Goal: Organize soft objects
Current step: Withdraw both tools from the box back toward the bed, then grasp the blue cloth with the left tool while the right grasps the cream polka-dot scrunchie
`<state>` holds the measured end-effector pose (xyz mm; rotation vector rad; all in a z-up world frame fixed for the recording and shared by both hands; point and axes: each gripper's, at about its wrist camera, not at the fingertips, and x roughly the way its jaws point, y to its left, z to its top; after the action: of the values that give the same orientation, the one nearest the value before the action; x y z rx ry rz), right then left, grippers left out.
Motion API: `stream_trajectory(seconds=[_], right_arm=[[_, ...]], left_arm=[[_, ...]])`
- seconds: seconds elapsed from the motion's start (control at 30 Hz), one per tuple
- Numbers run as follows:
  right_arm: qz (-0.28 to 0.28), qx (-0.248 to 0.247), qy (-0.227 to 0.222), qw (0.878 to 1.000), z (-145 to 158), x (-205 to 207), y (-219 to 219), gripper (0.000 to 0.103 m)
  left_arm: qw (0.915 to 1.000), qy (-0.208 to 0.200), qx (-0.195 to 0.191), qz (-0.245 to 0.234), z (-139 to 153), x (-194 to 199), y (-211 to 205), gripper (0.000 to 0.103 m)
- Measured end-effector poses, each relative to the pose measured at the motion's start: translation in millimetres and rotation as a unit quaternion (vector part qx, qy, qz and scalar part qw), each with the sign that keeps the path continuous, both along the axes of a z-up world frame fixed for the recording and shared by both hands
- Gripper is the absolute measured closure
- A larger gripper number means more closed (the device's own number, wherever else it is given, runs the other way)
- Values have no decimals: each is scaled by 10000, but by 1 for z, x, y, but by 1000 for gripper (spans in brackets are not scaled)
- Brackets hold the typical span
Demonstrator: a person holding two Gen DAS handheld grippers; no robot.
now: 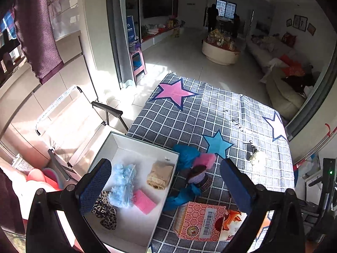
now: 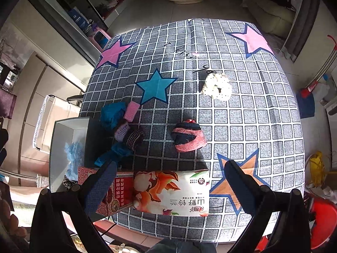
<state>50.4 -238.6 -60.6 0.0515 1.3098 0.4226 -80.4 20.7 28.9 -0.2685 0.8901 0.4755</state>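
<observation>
Left claw (image 1: 166, 184) spread wide, empty, hovering over the white box (image 1: 145, 145) edge; inside the box at 10 o'clock of the claw: blue fluffy piece (image 1: 123, 186), beige sock (image 1: 160, 175), pink sponge (image 1: 145, 201), leopard scrunchie (image 1: 105, 209). Blue/pink soft pile (image 1: 194, 166) sits on the counter (image 1: 189, 113) at 12 o'clock, just beside the box. Right claw (image 2: 170, 181) also spread, empty, above the tissue pack (image 2: 171, 191); red-navy sock (image 2: 188, 136) at 12 o'clock, white scrunchie (image 2: 217, 85) further out at 1 o'clock.
</observation>
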Motion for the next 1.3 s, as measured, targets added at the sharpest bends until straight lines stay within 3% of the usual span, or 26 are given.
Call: stream_trajectory(seconds=[0.1,0.2,0.4,0.6,0.9,0.97,1.03,1.13,1.23,1.3], right_arm=[[-312,-118,185,9993,-14,11,-33,0],[-494,-173,352,9980,-28,23,-54,0],[-526,-181,660,9963,-54,51,-65,0],[-331,-206,799,9960,-72,88,-59,0],[-248,-269,1095,9933,-106,132,-57,0],[-230,-261,1133,9930,-109,135,-59,0],[-235,-274,1156,9926,-111,137,-63,0],[-368,-229,1203,9918,-113,140,-73,0],[-488,-220,1191,9914,-114,146,-84,0],[-548,-263,1170,9913,-116,152,-89,0]], left_arm=[[9992,304,-202,-172,-21,12,-12,0],[9979,469,-439,-47,-35,27,-11,0],[9928,1052,-555,-161,-55,77,-7,0],[9753,1894,-987,-563,-95,153,-7,0],[9457,2947,-494,-1278,-174,218,-57,0],[9387,3144,-630,-1268,-196,228,-60,0],[9277,3373,-1028,-1225,-221,237,-62,0],[9143,3409,-1777,-1273,-248,251,-74,4],[9058,2912,-2462,-1847,-242,268,-108,5],[9148,2475,-2255,-2260,-216,276,-133,5]])
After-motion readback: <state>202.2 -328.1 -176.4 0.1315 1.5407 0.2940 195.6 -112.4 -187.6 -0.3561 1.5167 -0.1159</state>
